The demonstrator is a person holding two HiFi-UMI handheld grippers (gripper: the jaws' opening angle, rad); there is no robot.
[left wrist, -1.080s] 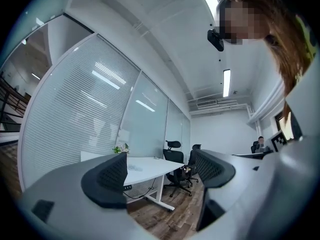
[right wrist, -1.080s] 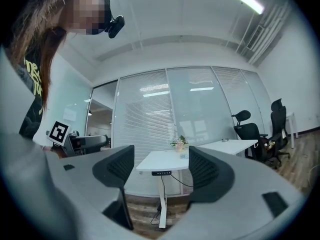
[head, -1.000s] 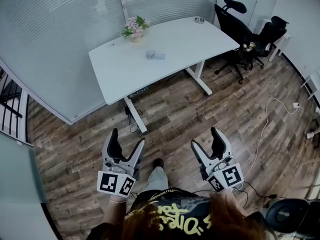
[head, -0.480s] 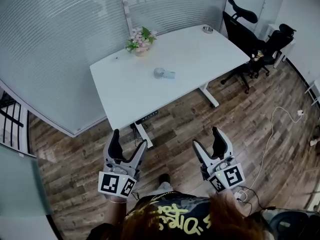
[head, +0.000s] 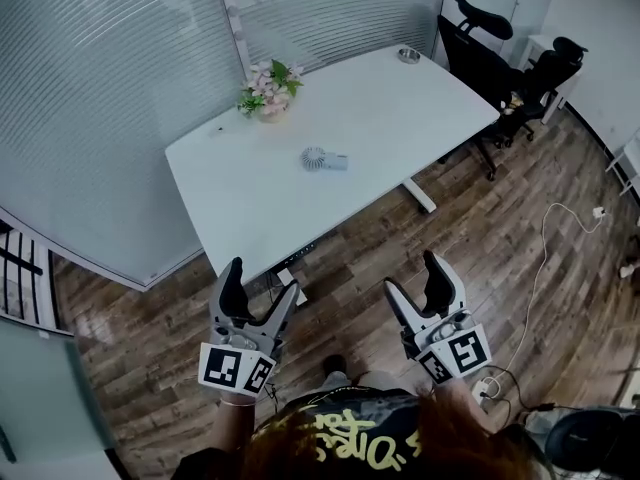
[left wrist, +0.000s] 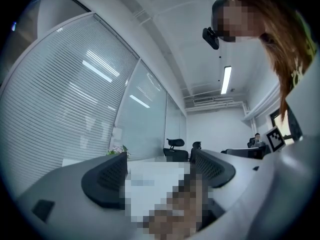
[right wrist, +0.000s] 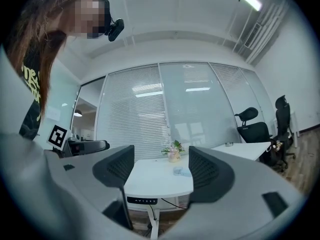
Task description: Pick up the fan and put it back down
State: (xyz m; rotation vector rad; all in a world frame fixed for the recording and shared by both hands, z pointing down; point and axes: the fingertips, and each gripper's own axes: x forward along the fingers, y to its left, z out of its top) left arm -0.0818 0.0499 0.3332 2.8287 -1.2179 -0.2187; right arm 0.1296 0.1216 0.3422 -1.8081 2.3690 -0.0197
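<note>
The fan (head: 325, 159) lies near the middle of the white surface (head: 230, 203), well apart from both grippers. A pot of pink flowers (head: 265, 90) stands toward the far edge, and a small bowl (head: 408, 55) sits at the far right corner, near black office chairs (head: 485, 53). The left gripper (head: 260, 280) and right gripper (head: 413, 276) hang over the wood floor (head: 470, 238), each with fingers spread wide and nothing between them.
</note>
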